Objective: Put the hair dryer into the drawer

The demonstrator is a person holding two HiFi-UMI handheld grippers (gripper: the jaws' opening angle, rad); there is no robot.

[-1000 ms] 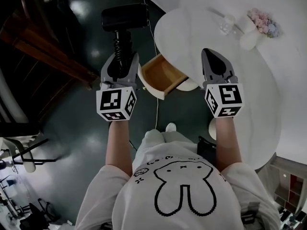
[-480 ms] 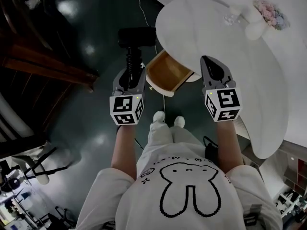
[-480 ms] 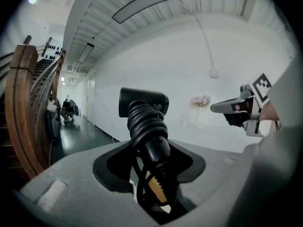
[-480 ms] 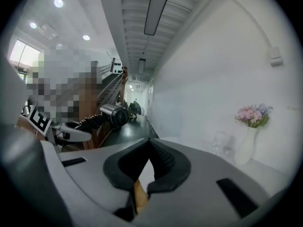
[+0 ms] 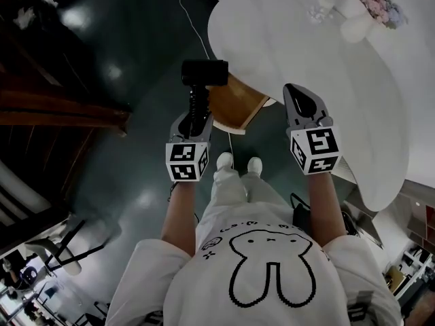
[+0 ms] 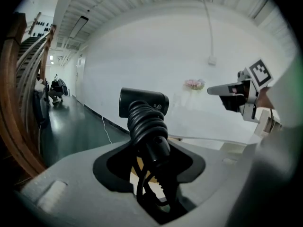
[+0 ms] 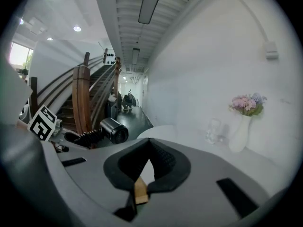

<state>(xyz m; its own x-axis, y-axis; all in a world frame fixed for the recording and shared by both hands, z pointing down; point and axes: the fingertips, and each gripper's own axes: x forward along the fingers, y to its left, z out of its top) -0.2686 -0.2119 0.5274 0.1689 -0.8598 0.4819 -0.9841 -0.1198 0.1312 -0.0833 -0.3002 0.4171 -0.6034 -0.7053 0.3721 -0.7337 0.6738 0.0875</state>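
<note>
A black hair dryer with its cord coiled round the handle stands up from my left gripper, which is shut on the handle. In the left gripper view the hair dryer rises from between the jaws. Its head hangs over the left corner of the open wooden drawer under the white round table. My right gripper is shut and holds nothing. It hovers to the right of the drawer, at the table's edge. The right gripper view shows the hair dryer at the left.
A vase of pink flowers and a glass stand at the table's far side. A white cord runs over the dark floor. Wooden stairs lie at the left. The person's shoes are below the drawer.
Both grippers have come down. The left one has carried the hair dryer lower and to the right, up to the drawer's corner. No jaw has opened or shut.
</note>
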